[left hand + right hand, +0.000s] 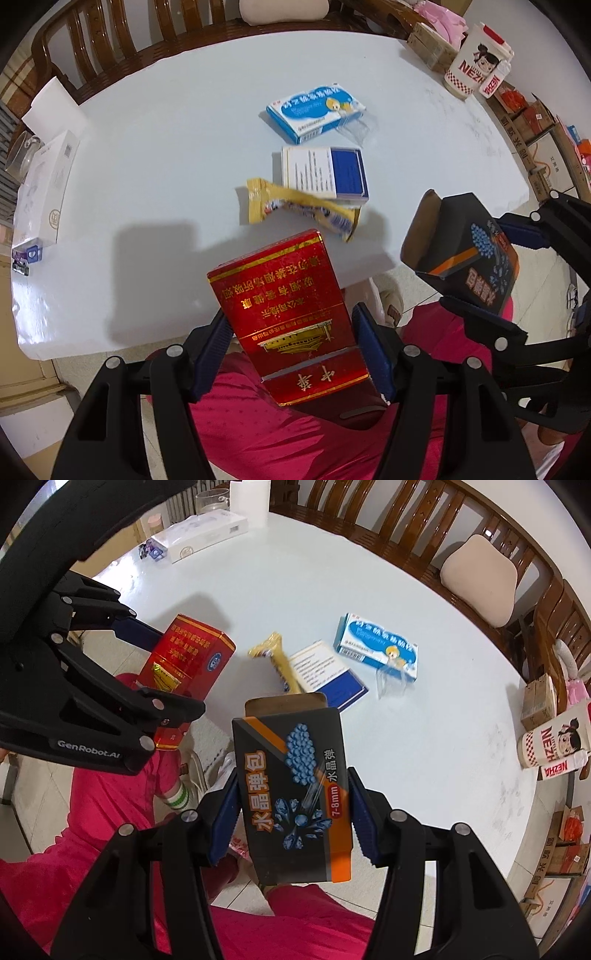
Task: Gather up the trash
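Observation:
My left gripper (291, 332) is shut on a red carton with gold print (284, 302), held past the near edge of the white table (155, 155). To its right my right gripper (291, 797) is shut on a black box with orange stripes and blue beads (295, 782), its top flap open. The red carton (192, 657) and left gripper (155, 664) show at the left of the right wrist view. On the table lie a yellow wrapper (295, 206), a blue and white box (325, 173) and a light blue medicine box (314, 110) with clear plastic (356, 127).
A white tissue box (40, 188) and a glass (18, 155) stand at the table's left end, a NEZHA cup (476, 62) at the far right. Wooden chairs (110, 40) ring the far side. A person's pink-clad legs (280, 428) are below the grippers. Cardboard boxes (532, 125) crowd the right floor.

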Available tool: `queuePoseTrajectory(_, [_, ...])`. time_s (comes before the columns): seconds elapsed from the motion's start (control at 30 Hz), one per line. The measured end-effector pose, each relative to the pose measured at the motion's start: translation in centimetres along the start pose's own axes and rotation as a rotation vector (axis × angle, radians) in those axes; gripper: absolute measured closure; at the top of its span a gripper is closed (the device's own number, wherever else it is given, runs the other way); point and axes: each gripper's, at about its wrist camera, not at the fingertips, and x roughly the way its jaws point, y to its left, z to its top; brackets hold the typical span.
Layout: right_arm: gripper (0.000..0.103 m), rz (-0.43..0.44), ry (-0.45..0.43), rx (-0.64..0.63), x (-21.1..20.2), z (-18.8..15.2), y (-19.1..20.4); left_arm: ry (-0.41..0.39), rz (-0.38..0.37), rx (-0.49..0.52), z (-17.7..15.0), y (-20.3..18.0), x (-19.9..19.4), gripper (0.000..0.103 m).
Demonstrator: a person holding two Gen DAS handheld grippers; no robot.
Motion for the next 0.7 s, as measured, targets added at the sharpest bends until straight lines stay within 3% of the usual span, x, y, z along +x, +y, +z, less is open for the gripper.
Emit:
queuePoseTrajectory(0.43, [0.049,-0.025,0.012,-0.005,1.7,-3.4,2.4,0.016,-0.035,0.016,-4.0,-1.4,4.0,0.039])
queuePoseTrajectory(0.7, [0.049,-0.014,0.032,0.006,4.1,-5.4,3.3,-0.002,0.004,0.063,-5.9,-2.8,5.9,0.039])
